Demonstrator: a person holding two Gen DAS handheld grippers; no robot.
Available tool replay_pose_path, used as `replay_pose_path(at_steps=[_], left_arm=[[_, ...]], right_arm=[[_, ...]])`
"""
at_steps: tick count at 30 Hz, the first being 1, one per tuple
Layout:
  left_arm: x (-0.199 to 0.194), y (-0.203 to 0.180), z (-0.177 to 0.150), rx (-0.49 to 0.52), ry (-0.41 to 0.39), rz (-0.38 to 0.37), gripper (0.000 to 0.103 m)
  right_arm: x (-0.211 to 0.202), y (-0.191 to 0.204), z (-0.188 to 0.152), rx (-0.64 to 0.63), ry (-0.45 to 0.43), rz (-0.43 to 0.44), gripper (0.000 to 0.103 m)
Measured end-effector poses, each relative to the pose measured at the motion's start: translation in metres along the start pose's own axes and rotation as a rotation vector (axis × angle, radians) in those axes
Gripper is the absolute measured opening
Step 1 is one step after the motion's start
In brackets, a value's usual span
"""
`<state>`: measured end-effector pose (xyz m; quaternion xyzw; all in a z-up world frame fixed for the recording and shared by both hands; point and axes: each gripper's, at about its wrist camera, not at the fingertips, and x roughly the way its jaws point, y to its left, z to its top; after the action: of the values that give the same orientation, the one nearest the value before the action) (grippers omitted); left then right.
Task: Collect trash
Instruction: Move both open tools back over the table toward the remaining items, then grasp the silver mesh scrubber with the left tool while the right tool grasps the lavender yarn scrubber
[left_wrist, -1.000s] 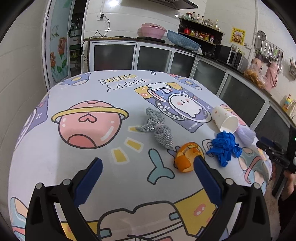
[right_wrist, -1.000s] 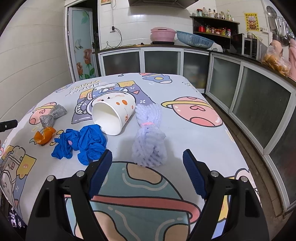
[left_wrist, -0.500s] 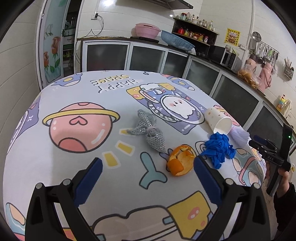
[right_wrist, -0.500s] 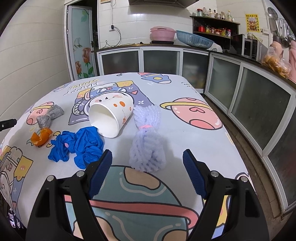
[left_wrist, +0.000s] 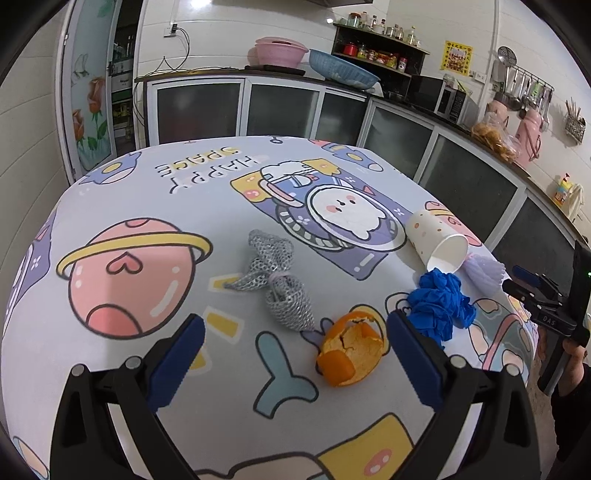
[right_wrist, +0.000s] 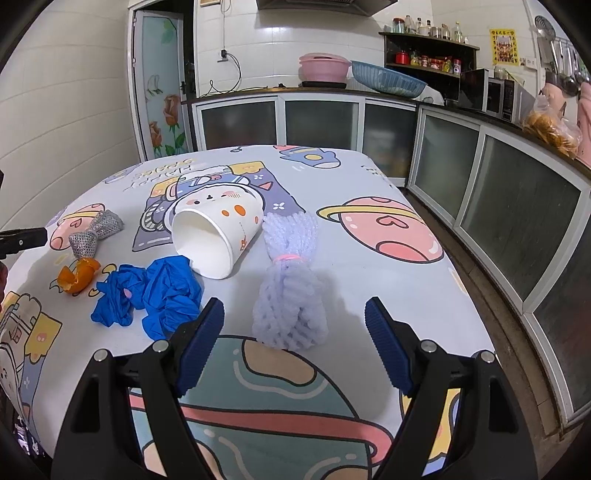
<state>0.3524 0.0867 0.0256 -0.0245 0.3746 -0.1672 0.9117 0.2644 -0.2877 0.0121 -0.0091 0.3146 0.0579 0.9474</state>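
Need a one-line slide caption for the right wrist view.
Open right gripper above a purple foam net, with a tipped paper cup and blue gloves beside it.

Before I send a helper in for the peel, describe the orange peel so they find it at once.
On the cartoon space tablecloth, look at the near end of the trash row, just ahead of the left claw. The orange peel lies between the grey mesh net and the crumpled blue glove; it alone is bright orange and curled.

A smooth printed cloth (right_wrist: 369, 177) covers the worktop, bearing a matt paper cup (right_wrist: 218, 236), crumpled rubbery blue gloves (right_wrist: 155, 291), soft lilac foam netting (right_wrist: 290, 280) and rough orange peel (left_wrist: 351, 347).
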Motion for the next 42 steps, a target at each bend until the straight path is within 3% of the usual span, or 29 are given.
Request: replay_pose_path(at_steps=[9, 14, 23, 30, 32, 34, 36, 37, 42], left_arm=[[0.036, -0.003, 0.027, 0.019, 0.081, 0.029, 0.095], [0.061, 0.000, 0.042, 0.040, 0.137, 0.087, 0.095], [0.108, -0.001, 0.052, 0.020, 0.244, 0.056, 0.095], [0.122, -0.001, 0.050, 0.005, 0.261, 0.040, 0.094], [0.125, 0.000, 0.050, -0.001, 0.266, 0.050, 0.083], [0.126, 0.002, 0.050, 0.007, 0.264, 0.081, 0.064], [0.125, 0.006, 0.052, 0.008, 0.258, 0.096, 0.031], [0.124, 0.009, 0.053, 0.001, 0.256, 0.089, 0.024], [0.108, 0.013, 0.053, 0.002, 0.213, 0.094, 0.017]], right_arm=[[0.015, 0.005, 0.010, -0.016, 0.030, -0.005, 0.075], [0.030, 0.010, 0.016, -0.036, 0.058, -0.014, 0.075], [0.055, 0.005, 0.016, 0.010, 0.127, 0.010, 0.074], [0.065, 0.005, 0.014, 0.028, 0.167, 0.042, 0.062], [0.067, 0.005, 0.014, 0.028, 0.178, 0.038, 0.045], [0.066, 0.004, 0.013, 0.028, 0.178, 0.023, 0.031], [0.064, 0.004, 0.013, 0.024, 0.169, 0.024, 0.022], [0.061, 0.006, 0.013, 0.015, 0.157, 0.019, 0.019], [0.047, 0.012, 0.015, -0.008, 0.108, 0.012, 0.017]])
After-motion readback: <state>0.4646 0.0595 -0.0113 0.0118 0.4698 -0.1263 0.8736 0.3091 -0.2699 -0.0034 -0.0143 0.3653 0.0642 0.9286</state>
